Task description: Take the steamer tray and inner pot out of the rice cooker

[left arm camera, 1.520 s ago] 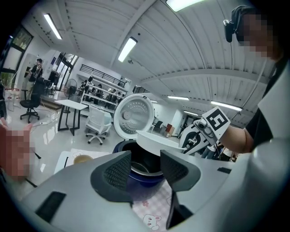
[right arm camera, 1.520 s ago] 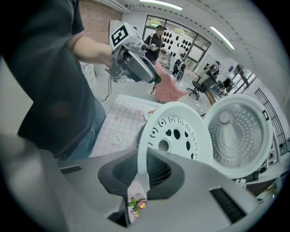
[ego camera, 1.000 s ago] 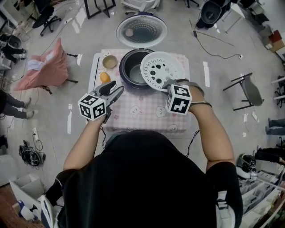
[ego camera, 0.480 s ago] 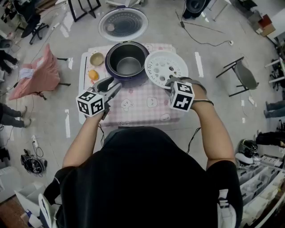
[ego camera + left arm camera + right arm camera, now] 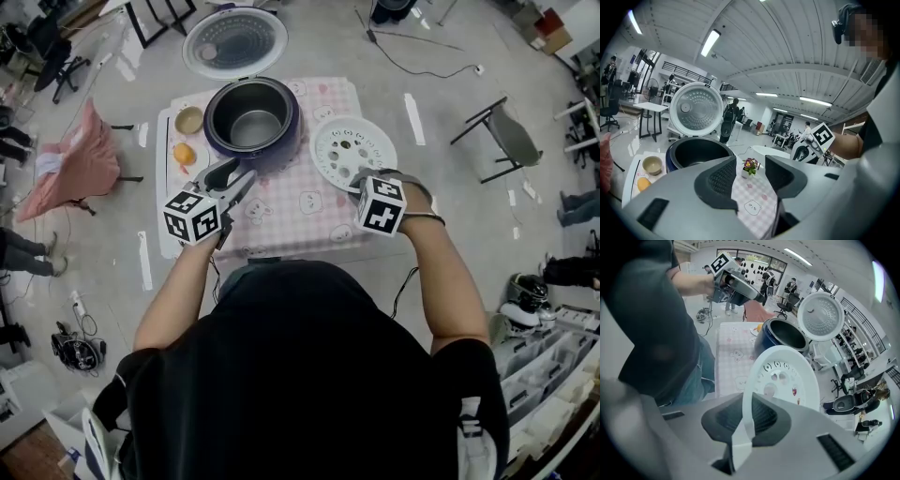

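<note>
The right tool (image 5: pixel 362 178) clamps the rim of the white steamer tray (image 5: pixel 352 148) over the right side of the bench (image 5: pixel 300 202). The left tool (image 5: pixel 242 178) hangs open and empty near the rice cooker (image 5: pixel 289 131), with the inner pot (image 5: pixel 253 127) inside it.

Steamer tray (image 5: pixel 352 150) matt white plastic; inner pot (image 5: pixel 253 125) prob. smooth grey metal.

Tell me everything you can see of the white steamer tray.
The steamer tray is a round white disc, plastic by its look, pierced with round holes and slots, with a raised rim. It is out of the rice cooker, to its right over the checked tablecloth. The fingers of the right gripper clamp its near rim.
</note>
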`<control>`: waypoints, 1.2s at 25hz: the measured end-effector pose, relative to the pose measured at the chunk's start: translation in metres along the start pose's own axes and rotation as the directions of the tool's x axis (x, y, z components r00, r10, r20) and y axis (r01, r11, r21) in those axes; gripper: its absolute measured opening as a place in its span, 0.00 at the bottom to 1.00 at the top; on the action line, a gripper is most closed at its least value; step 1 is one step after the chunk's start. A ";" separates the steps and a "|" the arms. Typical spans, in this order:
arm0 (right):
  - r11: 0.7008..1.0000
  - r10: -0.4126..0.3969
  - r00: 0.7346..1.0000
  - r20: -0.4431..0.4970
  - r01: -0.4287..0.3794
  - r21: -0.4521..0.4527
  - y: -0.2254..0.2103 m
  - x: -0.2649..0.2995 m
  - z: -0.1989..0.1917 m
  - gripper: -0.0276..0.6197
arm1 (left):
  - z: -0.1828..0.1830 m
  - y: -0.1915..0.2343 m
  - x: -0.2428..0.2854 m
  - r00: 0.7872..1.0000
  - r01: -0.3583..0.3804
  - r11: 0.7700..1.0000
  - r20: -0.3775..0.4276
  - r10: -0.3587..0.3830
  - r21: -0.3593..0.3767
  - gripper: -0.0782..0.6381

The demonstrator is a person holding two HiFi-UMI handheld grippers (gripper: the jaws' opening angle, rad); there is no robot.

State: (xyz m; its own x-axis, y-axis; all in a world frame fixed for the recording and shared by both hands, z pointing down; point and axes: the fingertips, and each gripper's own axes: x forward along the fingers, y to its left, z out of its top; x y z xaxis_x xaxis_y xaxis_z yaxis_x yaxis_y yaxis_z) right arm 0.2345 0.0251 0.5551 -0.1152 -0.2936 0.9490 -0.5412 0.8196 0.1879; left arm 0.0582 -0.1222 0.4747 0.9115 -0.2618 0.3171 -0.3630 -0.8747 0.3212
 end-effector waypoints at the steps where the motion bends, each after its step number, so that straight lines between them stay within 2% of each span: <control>1: 1.000 0.002 1.000 0.001 -0.002 0.007 0.003 0.002 -0.004 0.10 | 0.000 -0.002 0.001 1.000 -0.002 1.000 -0.001 0.002 0.000 0.40; 10: 0.996 0.070 0.997 0.008 -0.071 0.046 0.032 0.029 -0.021 0.10 | -0.014 -0.012 0.012 0.999 0.010 1.000 -0.030 -0.010 -0.008 0.40; 22: 0.981 0.169 0.986 -0.003 -0.168 0.095 0.062 0.102 -0.041 0.10 | -0.053 -0.004 0.020 0.996 0.016 0.998 -0.091 -0.021 -0.056 0.40; 27: 0.977 0.186 0.982 -0.020 -0.183 0.108 0.070 0.127 -0.051 0.10 | -0.065 -0.003 0.020 0.994 0.016 0.997 -0.111 -0.024 -0.071 0.40; 30: 0.981 0.168 0.985 -0.030 -0.164 0.106 0.068 0.141 -0.055 0.10 | -0.071 0.000 0.019 0.993 0.010 0.997 -0.120 -0.019 -0.075 0.40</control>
State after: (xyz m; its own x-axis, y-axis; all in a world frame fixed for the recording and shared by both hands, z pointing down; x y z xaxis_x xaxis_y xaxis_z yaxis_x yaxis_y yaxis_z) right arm 0.2277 0.0663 0.7157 -0.1795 -0.1373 0.9741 -0.6004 0.7997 0.0021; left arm 0.0617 -0.0987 0.5441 0.8884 -0.1942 0.4160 -0.3673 -0.8442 0.3904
